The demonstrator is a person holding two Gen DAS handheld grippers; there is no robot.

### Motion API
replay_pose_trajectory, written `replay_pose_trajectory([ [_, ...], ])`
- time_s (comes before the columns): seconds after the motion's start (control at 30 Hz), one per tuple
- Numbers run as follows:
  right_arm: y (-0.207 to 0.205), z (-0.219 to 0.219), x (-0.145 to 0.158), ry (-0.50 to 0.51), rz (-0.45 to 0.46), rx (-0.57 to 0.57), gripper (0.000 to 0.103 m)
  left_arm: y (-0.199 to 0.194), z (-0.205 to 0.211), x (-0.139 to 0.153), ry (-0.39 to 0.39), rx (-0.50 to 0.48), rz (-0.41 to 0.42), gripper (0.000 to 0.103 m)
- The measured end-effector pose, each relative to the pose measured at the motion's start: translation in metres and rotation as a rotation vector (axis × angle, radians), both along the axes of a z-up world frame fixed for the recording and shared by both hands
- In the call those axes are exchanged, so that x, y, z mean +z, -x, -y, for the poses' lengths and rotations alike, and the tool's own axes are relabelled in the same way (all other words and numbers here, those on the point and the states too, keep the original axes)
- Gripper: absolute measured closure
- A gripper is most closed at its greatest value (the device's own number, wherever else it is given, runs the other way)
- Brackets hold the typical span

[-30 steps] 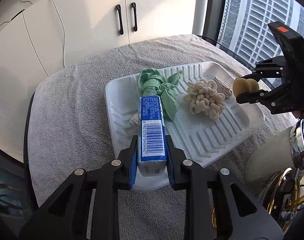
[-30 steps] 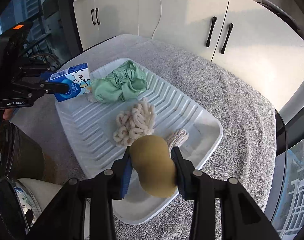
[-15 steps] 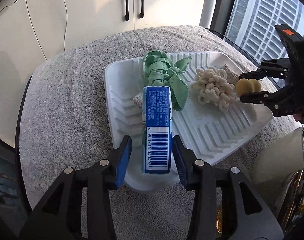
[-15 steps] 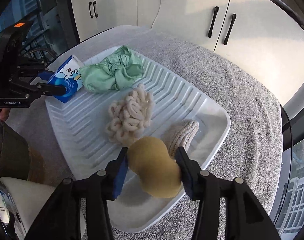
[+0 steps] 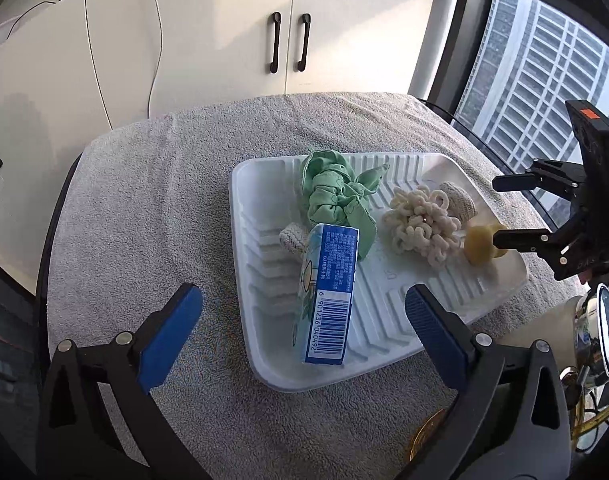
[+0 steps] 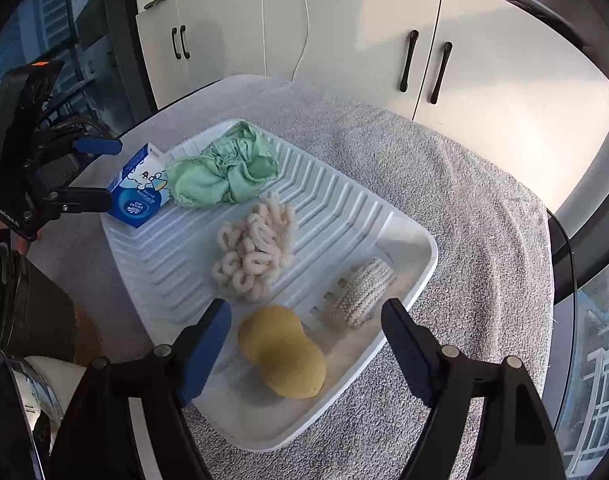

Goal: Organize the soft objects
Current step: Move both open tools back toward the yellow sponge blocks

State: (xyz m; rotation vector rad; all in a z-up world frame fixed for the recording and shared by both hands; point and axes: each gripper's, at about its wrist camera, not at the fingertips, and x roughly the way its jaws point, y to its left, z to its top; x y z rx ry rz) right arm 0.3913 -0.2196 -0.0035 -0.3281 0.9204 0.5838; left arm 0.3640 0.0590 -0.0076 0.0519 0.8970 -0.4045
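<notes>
A blue tissue pack lies at the near edge of the white ribbed tray, leaning on a green cloth. My left gripper is opening; the pack sits between its wide jaws, clear of both pads. A yellow sponge rests in the tray's other corner. My right gripper is opening around it without touching. A cream looped scrunchie and a knitted roll also lie in the tray.
A grey towel covers the round table under the tray. White cabinets stand behind and a window is beside the table. A shiny metal vessel stands off the table's near side.
Both grippers went from shut to wide open. The left let go of the tissue pack and the right let go of the sponge; both things now lie in the tray.
</notes>
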Motion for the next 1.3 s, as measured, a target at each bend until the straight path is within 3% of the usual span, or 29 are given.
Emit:
replay_pose_trajectory([
  [0.37,0.005,0.002,0.017,-0.006,0.043,-0.032,0.015,0.004,-0.004,0.011,0.025,0.024,0.033,0.0],
  [0.47,0.006,0.004,0.022,-0.009,0.053,-0.037,0.008,0.006,-0.006,0.015,0.019,0.033,0.043,0.0],
  [0.5,0.007,0.005,0.025,-0.012,0.064,-0.046,0.001,0.007,-0.007,0.016,0.009,0.045,0.054,0.0],
  [0.77,0.025,0.031,0.066,-0.095,0.17,-0.15,0.0,0.035,-0.024,0.049,0.02,0.113,0.17,0.0],
  [1.1,0.119,0.065,0.116,-0.215,0.276,-0.179,0.0,0.125,-0.032,0.074,0.048,0.123,0.257,0.0],
  [1.3,0.191,0.064,0.111,-0.247,0.287,-0.157,0.0,0.184,-0.028,0.06,0.053,0.152,0.252,0.0],
])
